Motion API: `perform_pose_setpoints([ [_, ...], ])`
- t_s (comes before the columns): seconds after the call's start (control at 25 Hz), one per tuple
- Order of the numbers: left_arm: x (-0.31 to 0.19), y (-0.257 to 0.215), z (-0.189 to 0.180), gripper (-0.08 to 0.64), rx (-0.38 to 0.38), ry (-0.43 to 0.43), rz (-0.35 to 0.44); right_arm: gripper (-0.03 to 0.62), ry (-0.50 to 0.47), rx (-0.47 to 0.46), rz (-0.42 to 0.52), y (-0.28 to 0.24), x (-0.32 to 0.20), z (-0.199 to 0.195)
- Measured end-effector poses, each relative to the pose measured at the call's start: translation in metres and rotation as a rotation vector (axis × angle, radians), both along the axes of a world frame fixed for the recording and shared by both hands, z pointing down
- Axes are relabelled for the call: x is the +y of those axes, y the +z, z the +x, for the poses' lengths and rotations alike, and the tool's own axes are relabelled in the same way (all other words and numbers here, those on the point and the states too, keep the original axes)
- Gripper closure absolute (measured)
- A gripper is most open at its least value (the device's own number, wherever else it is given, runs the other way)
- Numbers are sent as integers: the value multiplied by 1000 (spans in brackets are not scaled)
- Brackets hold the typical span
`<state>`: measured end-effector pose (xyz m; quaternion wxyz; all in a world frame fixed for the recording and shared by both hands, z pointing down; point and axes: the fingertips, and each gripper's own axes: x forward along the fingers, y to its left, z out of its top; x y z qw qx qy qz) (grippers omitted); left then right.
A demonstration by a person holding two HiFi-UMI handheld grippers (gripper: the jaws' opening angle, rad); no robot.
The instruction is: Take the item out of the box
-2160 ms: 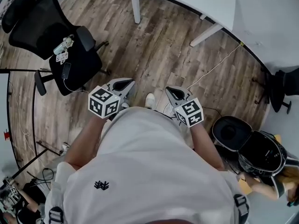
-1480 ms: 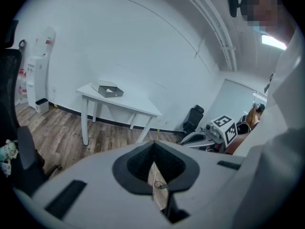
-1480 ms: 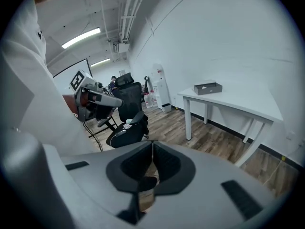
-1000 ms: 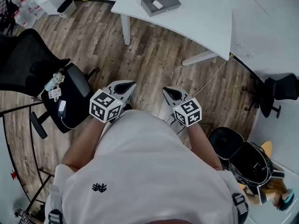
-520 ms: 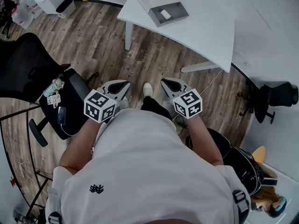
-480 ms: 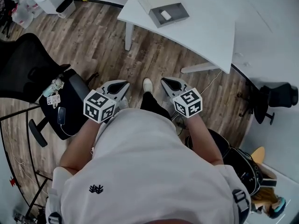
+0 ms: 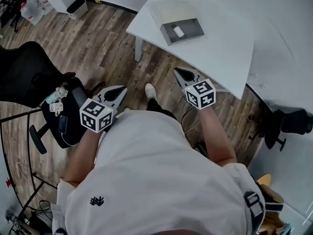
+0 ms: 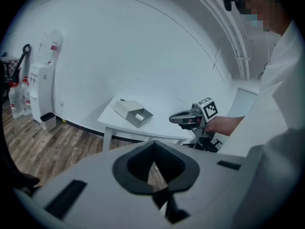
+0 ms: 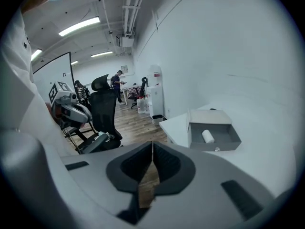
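An open grey box (image 7: 182,31) lies on the white table (image 7: 220,53), its lid (image 7: 169,10) beside it. A small white item (image 7: 179,32) rests inside the box. The right gripper view shows the box (image 9: 213,133) and the item (image 9: 208,136) ahead at the right. My right gripper (image 7: 178,72) is shut and empty, held in the air near the table's front edge, well short of the box. My left gripper (image 7: 119,89) hangs lower over the floor, also shut and empty. From the left gripper view, the box (image 8: 137,114) stands far off.
A black office chair (image 7: 34,77) with a phone and small items on its seat stands to my left. A bin (image 7: 77,5) sits by the wall, and another chair (image 7: 288,124) stands at the right. My shoe (image 7: 150,91) is on the wooden floor under the table's edge.
I have walked toward the table, so the box and table now lie nearer in the head view. The right gripper has risen forward toward the table edge. Both grippers stayed shut.
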<state>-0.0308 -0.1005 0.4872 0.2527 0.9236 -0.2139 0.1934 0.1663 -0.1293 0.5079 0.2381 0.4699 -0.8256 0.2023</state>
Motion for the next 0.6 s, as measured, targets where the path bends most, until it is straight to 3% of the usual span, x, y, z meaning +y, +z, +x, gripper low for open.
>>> perform_pose_setpoints([
  [0.36,-57,-1,31,554,-26,-120,8,579,-61,44,-17,22,-105,64],
  [0.44,-65,0,37,554,-35,-137,8,512,-73,54,-32,30,-123,72],
  [0.6,-80,1,46,554,-57,-178,3,466,-101,69,-69,48,-153,86],
])
